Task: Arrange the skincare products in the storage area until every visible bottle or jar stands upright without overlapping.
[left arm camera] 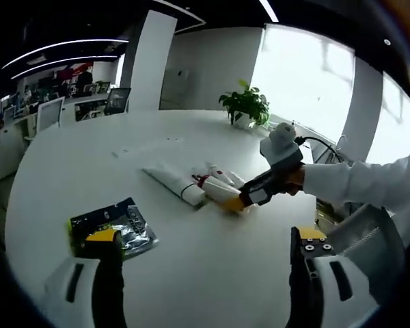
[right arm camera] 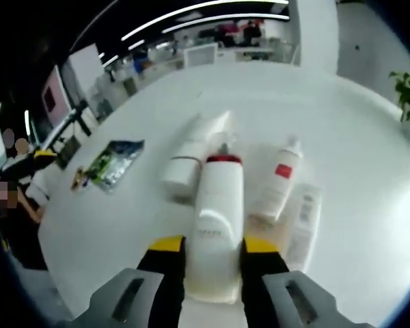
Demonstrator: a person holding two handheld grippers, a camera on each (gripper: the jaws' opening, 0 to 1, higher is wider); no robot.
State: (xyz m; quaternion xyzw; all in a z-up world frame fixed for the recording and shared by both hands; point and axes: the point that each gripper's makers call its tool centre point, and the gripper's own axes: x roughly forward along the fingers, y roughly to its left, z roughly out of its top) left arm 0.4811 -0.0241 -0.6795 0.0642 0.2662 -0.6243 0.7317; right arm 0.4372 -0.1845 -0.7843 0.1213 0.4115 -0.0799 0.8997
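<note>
Right gripper (right arm camera: 214, 256) closed around lying white bottle (right arm camera: 217, 219), long axis pointing away up-frame; left gripper (left arm camera: 205, 253) wide open, empty, farther off.

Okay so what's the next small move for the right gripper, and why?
Probably close fully on the red-collared white bottle and tip it upright. The right gripper already straddles its base, and it lies flat on the white table among the white tube and other toppled bottles.
</note>
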